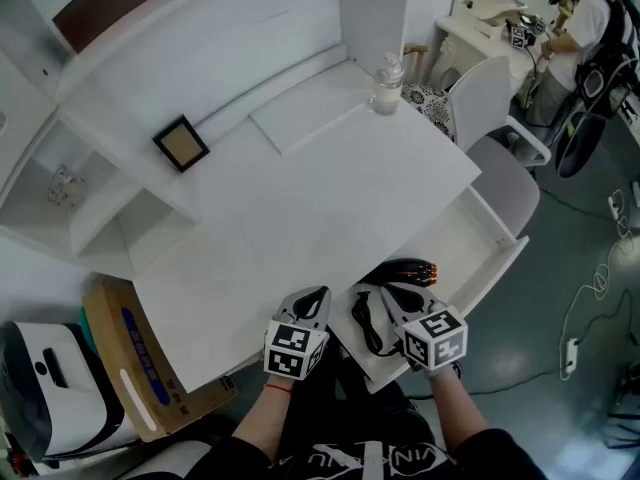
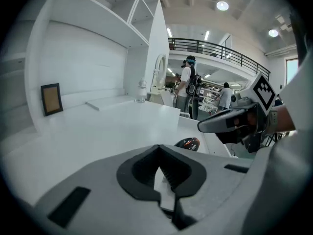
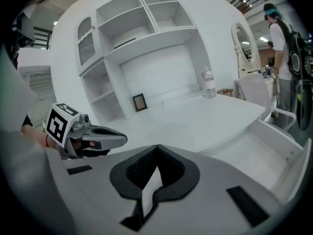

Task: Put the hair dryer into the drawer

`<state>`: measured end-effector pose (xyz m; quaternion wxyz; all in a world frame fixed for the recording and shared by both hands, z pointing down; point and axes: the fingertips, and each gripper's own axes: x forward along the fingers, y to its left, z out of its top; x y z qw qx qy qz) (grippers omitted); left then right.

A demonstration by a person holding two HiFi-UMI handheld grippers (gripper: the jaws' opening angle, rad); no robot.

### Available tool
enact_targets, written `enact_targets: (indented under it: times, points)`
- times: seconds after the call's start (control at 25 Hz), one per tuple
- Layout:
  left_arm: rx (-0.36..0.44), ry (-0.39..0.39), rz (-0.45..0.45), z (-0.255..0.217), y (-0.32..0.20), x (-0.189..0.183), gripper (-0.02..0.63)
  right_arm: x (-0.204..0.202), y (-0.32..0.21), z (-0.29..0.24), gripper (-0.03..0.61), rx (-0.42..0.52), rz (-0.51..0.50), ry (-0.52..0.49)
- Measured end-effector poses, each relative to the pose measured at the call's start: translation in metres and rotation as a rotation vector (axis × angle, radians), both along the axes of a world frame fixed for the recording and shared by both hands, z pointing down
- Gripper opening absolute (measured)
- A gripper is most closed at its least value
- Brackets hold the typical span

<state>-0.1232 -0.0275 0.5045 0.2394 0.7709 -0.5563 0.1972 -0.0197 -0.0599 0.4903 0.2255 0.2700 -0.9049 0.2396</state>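
Note:
The black hair dryer, with an orange glow at its nozzle, lies in the open white drawer under the desk's right edge. In the left gripper view the hair dryer peeks over my gripper's body. My left gripper is at the desk's near edge, shut, with nothing between its fingers. My right gripper hovers just beside it, over the drawer's near end and close to the dryer, also shut and empty. The right gripper view shows the drawer but not the dryer.
On the white desk stand a small picture frame and a clear bottle. A white chair is beside the drawer. A cardboard box sits on the floor at left. A person stands far right.

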Motion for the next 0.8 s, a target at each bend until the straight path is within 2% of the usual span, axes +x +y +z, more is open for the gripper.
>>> enact_targets:
  times: [0.12, 0.48, 0.8]
  points:
    - [0.041, 0.015, -0.030, -0.013, 0.003, -0.013, 0.005, 0.003, 0.001, -0.009, 0.003, 0.033, 0.032, -0.003]
    - [0.107, 0.035, -0.020, -0.040, 0.024, -0.037, 0.005, 0.024, 0.020, -0.033, 0.005, 0.081, 0.174, -0.010]
    - [0.153, 0.036, -0.035, -0.062, 0.055, -0.072, 0.005, 0.012, 0.056, -0.052, 0.005, 0.116, 0.209, -0.027]
